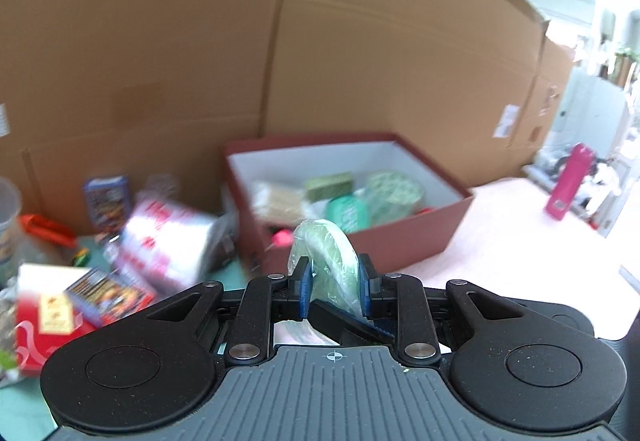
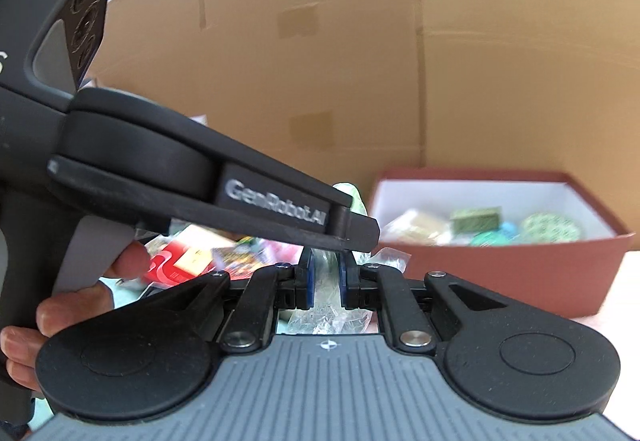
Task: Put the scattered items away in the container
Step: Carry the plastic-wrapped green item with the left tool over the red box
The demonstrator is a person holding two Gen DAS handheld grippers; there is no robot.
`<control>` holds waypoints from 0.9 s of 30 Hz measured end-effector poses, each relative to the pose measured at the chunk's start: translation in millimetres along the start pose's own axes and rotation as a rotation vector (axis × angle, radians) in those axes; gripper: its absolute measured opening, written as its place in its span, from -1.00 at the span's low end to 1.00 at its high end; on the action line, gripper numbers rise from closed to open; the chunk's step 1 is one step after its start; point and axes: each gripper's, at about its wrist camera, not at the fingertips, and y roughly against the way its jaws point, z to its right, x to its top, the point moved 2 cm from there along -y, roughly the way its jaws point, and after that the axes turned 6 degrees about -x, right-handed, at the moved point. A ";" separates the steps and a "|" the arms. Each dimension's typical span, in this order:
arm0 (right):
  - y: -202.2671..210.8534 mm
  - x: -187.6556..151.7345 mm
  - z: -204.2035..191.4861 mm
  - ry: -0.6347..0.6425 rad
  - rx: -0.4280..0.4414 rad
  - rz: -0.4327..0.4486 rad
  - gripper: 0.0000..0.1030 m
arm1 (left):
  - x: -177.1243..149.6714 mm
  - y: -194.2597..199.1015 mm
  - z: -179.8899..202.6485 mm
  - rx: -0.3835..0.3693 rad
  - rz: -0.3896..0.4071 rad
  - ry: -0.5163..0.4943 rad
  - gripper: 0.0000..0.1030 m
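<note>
The left gripper (image 1: 334,287) is clamped on a pale green item in a clear wrapper (image 1: 326,253), which stands up between its blue pads at lower centre of the left wrist view. Behind it, at centre, sits the red box (image 1: 400,241) with white inner walls, already holding several green and beige packets. Scattered packets (image 1: 168,241) lie on the table at lower left. In the right wrist view the right gripper (image 2: 325,279) is closed on crinkled clear plastic (image 2: 326,317), probably the same wrapper, though blur makes that uncertain. The left gripper crosses the frame from the left, held by a hand (image 2: 60,305).
</note>
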 end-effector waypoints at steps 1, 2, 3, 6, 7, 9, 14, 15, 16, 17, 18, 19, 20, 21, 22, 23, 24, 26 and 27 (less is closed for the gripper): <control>0.2 3.4 7.1 -0.009 -0.010 0.007 -0.74 | 4.5 -4.0 3.8 -0.015 0.004 -0.007 -0.60; 0.1 6.6 13.9 -0.017 -0.020 0.012 -0.74 | 8.4 -8.8 7.9 -0.025 0.007 -0.015 -0.60; -0.4 9.7 20.5 -0.023 -0.031 0.015 -0.74 | 12.5 -14.3 12.1 -0.034 0.010 -0.025 -0.60; -4.9 17.1 39.5 -0.031 -0.065 0.023 -0.74 | 25.4 -33.2 23.0 -0.052 0.004 -0.044 -0.60; -6.6 19.2 46.2 -0.034 -0.077 0.026 -0.74 | 30.2 -39.9 26.4 -0.061 0.000 -0.048 -0.60; -10.0 23.4 59.9 -0.038 -0.101 0.031 -0.74 | 39.6 -53.6 32.4 -0.085 -0.008 -0.053 -0.61; -23.5 34.0 97.3 -0.066 -0.144 0.024 -0.74 | 58.9 -89.2 44.4 -0.127 -0.028 -0.061 -0.61; -27.0 36.1 104.6 -0.070 -0.152 0.022 -0.74 | 62.6 -96.6 46.5 -0.135 -0.030 -0.064 -0.61; -30.5 38.0 111.6 -0.072 -0.159 0.019 -0.74 | 66.2 -103.6 48.5 -0.143 -0.033 -0.066 -0.60; -34.2 39.6 118.3 -0.073 -0.166 0.017 -0.74 | 69.7 -110.9 49.6 -0.151 -0.037 -0.066 -0.60; -38.2 40.8 125.2 -0.075 -0.172 0.014 -0.74 | 73.0 -118.5 50.0 -0.159 -0.042 -0.064 -0.60; -42.5 41.8 132.0 -0.078 -0.177 0.010 -0.74 | 75.9 -126.6 50.3 -0.165 -0.048 -0.062 -0.60; -47.0 42.4 138.7 -0.082 -0.180 0.005 -0.74 | 78.7 -134.7 50.7 -0.171 -0.055 -0.062 -0.60; -51.9 42.8 145.2 -0.087 -0.184 -0.002 -0.74 | 80.8 -142.7 51.0 -0.176 -0.062 -0.062 -0.60; -56.9 43.0 151.3 -0.089 -0.189 -0.010 -0.74 | 82.5 -150.9 51.3 -0.181 -0.068 -0.063 -0.60; -62.0 43.1 156.9 -0.090 -0.195 -0.017 -0.74 | 84.2 -159.1 51.3 -0.186 -0.073 -0.064 -0.60; -67.0 43.0 162.4 -0.089 -0.200 -0.023 -0.74 | 85.6 -166.9 51.1 -0.192 -0.078 -0.065 -0.60; -77.3 42.2 173.0 -0.092 -0.209 -0.037 -0.74 | 88.3 -182.5 49.6 -0.203 -0.091 -0.057 -0.59; -82.5 41.7 178.0 -0.094 -0.212 -0.045 -0.74 | 89.2 -189.9 48.2 -0.205 -0.098 -0.050 -0.59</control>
